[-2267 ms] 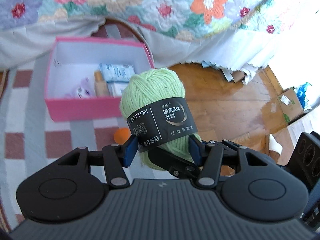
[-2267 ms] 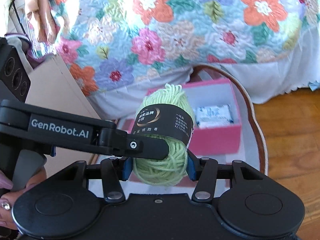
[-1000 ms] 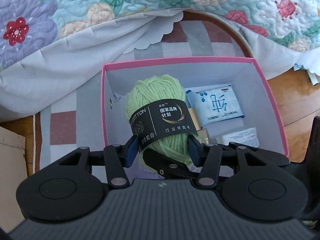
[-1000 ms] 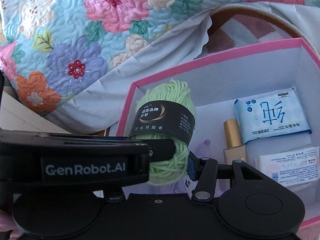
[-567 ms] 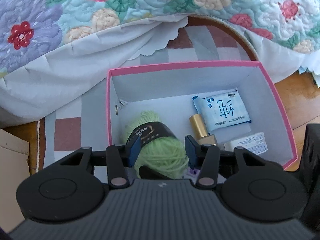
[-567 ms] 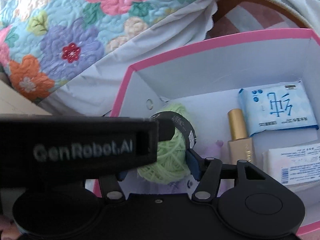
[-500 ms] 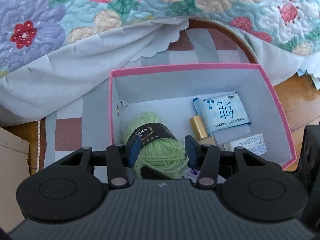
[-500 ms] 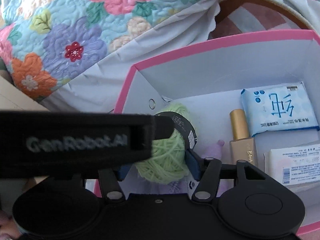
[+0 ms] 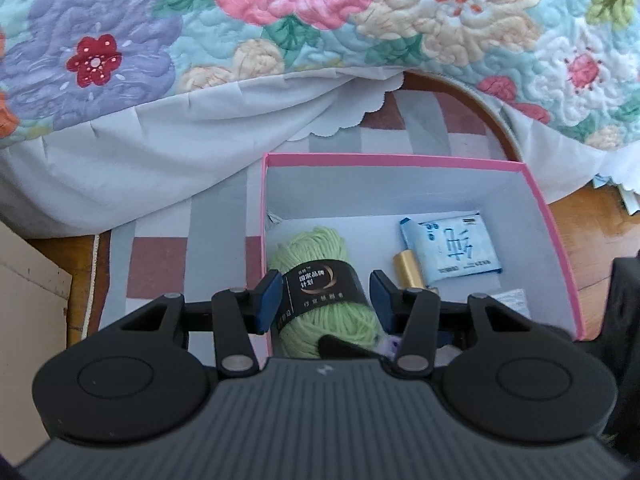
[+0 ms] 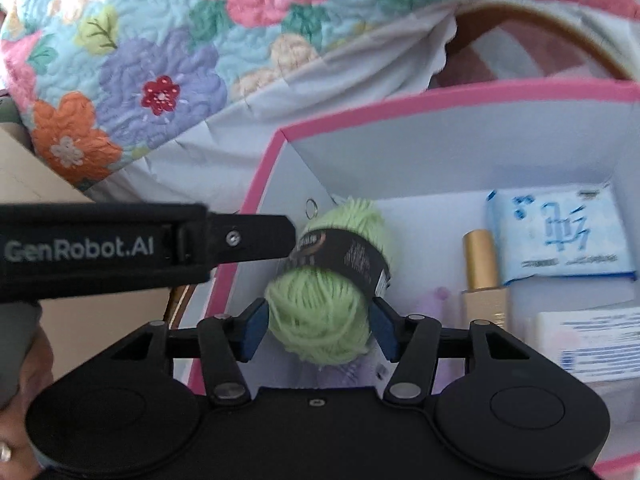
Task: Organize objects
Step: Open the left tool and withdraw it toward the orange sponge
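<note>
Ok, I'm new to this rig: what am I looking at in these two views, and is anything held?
A person carries a two-finger gripper in each hand. Each picture comes from a fisheye camera on one gripper, looking along its fingers, and the black body at the bottom is that gripper. Both views look down into a pink box on a checked rug beside a floral quilt. In the box lie a green yarn ball, a gold-capped bottle and a blue tissue pack. The right gripper is opening around the yarn. The left gripper flanks it with a gap showing.
</note>
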`<state>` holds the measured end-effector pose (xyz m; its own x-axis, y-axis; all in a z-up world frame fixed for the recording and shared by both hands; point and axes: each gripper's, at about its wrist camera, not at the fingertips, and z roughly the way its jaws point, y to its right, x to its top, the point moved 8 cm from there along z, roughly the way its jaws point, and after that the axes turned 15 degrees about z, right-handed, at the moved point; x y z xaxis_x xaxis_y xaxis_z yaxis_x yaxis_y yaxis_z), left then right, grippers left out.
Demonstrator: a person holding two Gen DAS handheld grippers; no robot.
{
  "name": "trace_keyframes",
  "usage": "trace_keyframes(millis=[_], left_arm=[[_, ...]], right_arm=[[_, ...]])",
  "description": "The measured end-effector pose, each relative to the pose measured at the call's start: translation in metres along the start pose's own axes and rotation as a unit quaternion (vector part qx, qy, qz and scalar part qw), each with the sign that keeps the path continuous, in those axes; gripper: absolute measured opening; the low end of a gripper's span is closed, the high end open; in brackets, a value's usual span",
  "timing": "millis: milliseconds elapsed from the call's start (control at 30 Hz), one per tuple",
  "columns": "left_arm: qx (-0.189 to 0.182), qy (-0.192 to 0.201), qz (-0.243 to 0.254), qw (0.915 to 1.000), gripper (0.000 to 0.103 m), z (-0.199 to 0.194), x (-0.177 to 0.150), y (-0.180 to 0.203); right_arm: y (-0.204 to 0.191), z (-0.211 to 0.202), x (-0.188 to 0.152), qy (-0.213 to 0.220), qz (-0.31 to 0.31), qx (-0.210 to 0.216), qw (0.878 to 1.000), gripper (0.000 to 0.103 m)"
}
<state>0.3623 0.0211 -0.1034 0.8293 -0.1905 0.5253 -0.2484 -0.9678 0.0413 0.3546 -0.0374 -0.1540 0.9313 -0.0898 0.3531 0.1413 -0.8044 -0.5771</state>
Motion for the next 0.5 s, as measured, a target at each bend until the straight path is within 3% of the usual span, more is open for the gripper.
trace_keyframes(millis=[133,500], left_arm=[[-0.009,0.006,0.004,0.9999,0.047,-0.025,-0.005,0.007],[-0.028,0.003,0.029,0.9992,0.051,-0.105,-0.016,0.030]], right_arm=[[-0.006,-0.039,-0.002,0.019,-0.054,-0.025,0.998,0.061],[-0.033,-0.156,-0.016,0.049,-0.119,-0.042,0.991,0.062]])
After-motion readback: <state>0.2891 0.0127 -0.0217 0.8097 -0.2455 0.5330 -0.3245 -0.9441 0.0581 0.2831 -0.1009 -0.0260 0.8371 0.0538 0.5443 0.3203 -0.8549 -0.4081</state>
